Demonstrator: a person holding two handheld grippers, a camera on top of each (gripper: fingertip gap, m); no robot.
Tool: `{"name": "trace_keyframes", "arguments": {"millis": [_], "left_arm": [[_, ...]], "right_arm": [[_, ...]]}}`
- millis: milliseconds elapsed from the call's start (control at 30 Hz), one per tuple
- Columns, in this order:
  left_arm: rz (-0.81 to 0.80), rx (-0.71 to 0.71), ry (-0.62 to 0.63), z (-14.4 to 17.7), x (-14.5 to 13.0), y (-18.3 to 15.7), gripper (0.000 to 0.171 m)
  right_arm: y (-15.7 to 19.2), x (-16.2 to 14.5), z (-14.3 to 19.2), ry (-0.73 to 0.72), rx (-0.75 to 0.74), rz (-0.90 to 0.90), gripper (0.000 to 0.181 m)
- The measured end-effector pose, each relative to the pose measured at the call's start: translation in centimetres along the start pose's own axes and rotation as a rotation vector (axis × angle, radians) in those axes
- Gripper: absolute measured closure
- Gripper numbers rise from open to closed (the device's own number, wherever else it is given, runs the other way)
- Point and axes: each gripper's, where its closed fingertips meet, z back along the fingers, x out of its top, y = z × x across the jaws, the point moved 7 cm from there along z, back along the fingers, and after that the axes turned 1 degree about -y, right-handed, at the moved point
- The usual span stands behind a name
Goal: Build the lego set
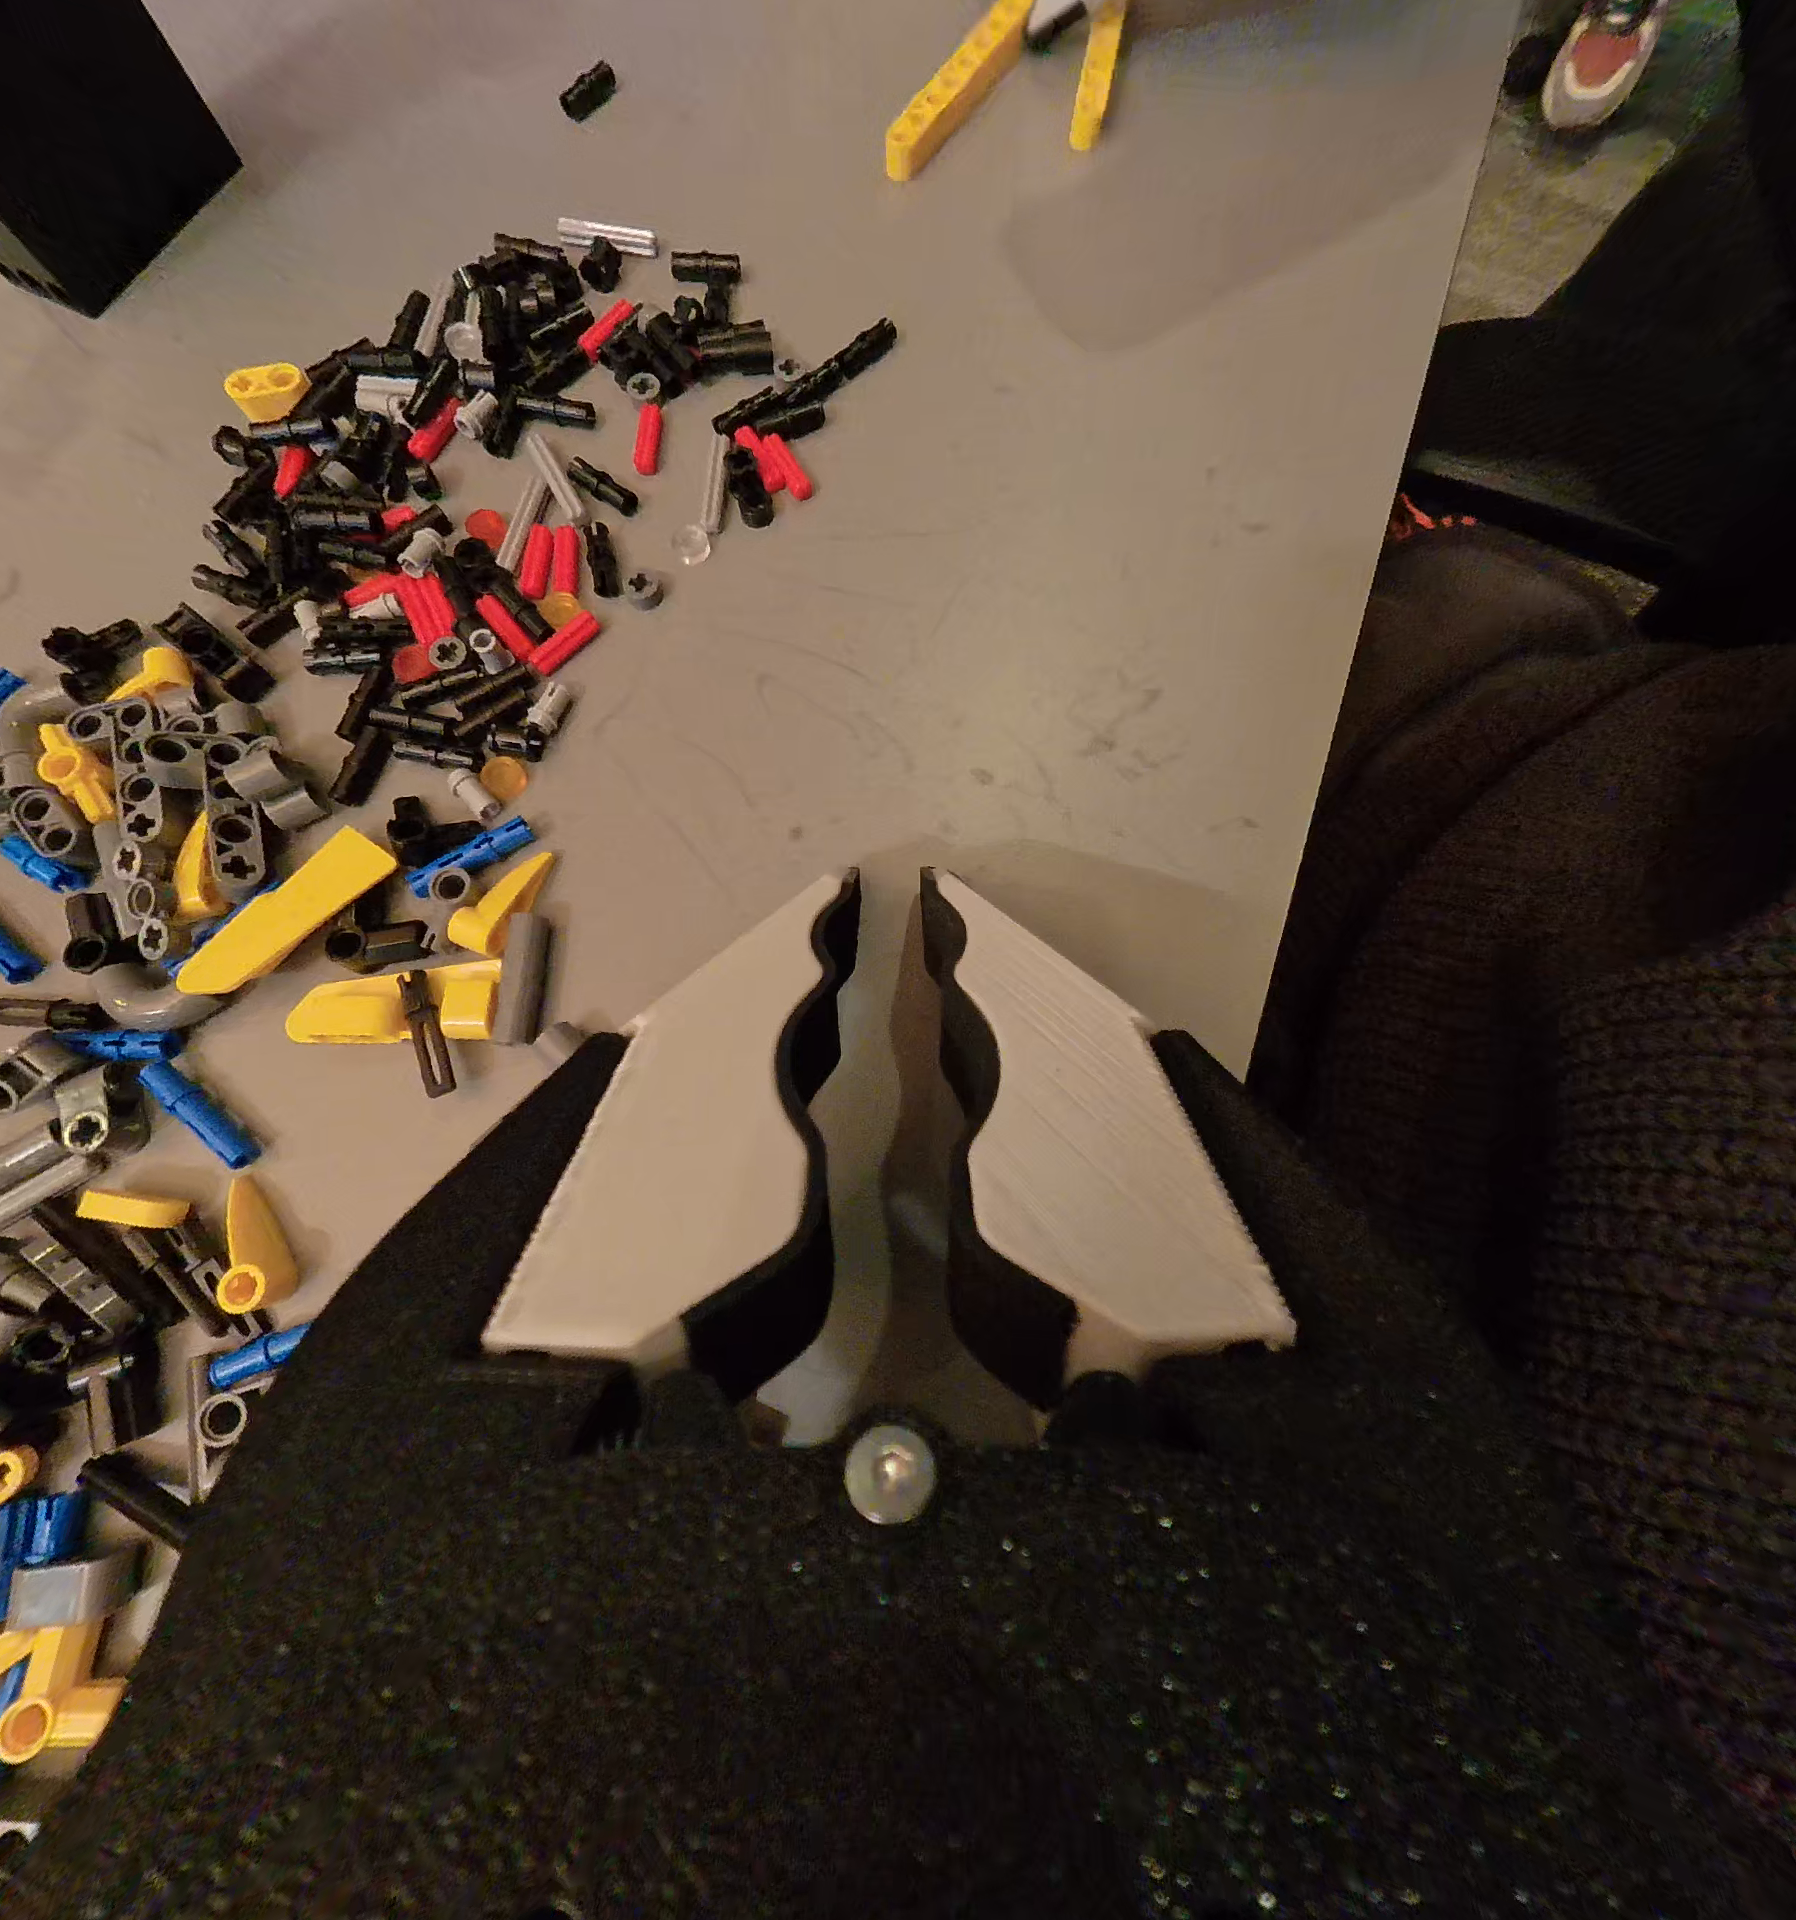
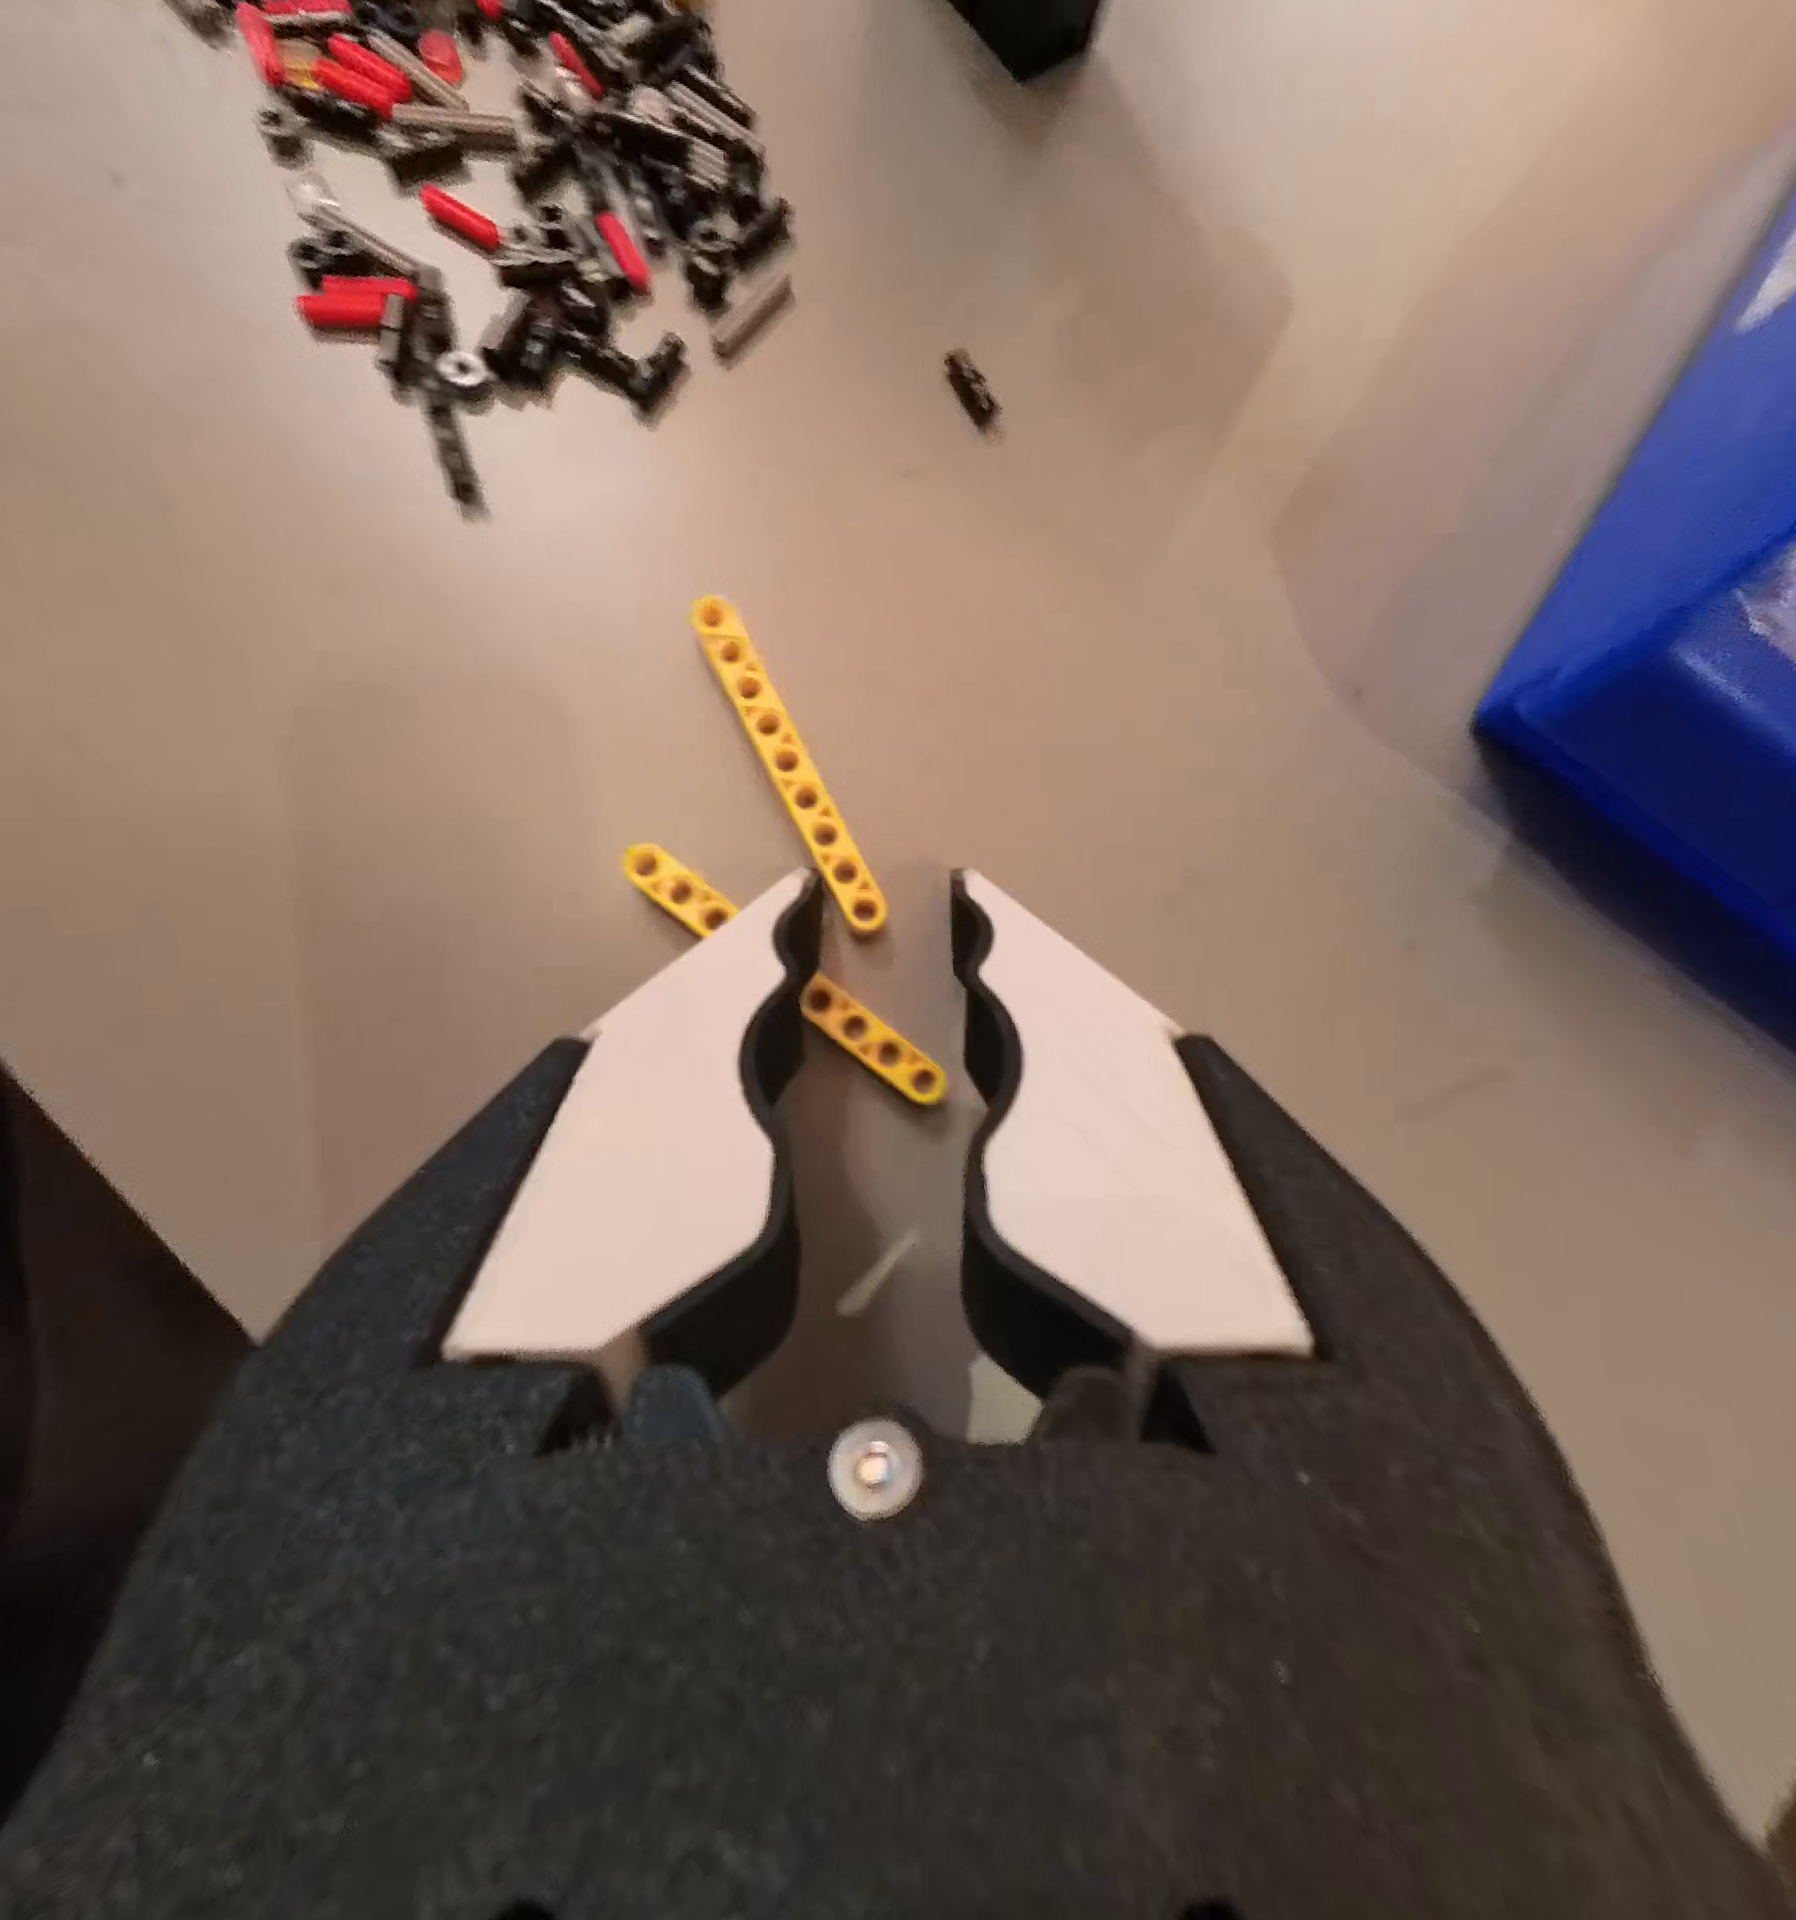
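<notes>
Grey-white fingers tipped with black pads form the left claw (image 1: 889, 883), its tips drawn to a narrow gap with nothing between them, poised over bare worktop (image 1: 1029, 623) close to the right edge. Outward to its left spreads a heap of small building pieces (image 1: 374, 623): black and red pins, grey connectors, blue pegs and yellow panels. A lone black pin (image 1: 587, 89) lies apart toward the far edge, near a black box (image 1: 73, 135) at the far left corner. Only this view shows a dark knitted sleeve (image 1: 1600, 1143) and a shoe (image 1: 1600, 57) beyond the right edge.

The right claw (image 2: 886, 888) stands wider, gripping nothing, above two yellow holed beams. The long beam (image 2: 788, 761) ends between its tips; the short beam (image 2: 873, 1039) passes under the left finger. Only this blurred view shows a blue box (image 2: 1683, 727) at the right edge.
</notes>
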Motion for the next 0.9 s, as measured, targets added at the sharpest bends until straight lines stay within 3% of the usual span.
{"name": "trace_keyframes", "arguments": {"millis": [100,233,300,400,500,733,900], "left_arm": [[0.004,-0.003,0.001,0.0,0.0,0.0,0.160],[0.007,-0.005,0.001,0.0,0.0,0.0,0.160],[0.007,-0.005,0.003,0.0,0.0,0.0,0.160],[0.004,-0.005,0.006,-0.1,0.0,0.0,0.160],[0.005,0.001,0.006,-0.1,-0.1,0.1,0.160],[0.059,0.020,-0.010,0.1,0.0,0.7,0.159],[0.032,0.052,-0.009,0.1,0.0,0.6,0.158]], "right_arm": [[-1.5,-0.2,0.4,0.006,-0.115,-0.031,0.157],[-1.3,0.8,1.0,-0.072,-0.107,-0.025,0.157],[-1.2,2.2,1.3,-0.170,-0.138,-0.009,0.157],[-1.2,5.4,1.8,-0.446,-0.217,-0.069,0.160],[1.7,8.3,0.7,-0.593,-0.064,-0.114,0.160],[12.6,12.8,-4.7,-0.531,0.229,0.061,0.160],[13.3,13.4,-6.7,-0.450,0.286,0.019,0.160]]}}
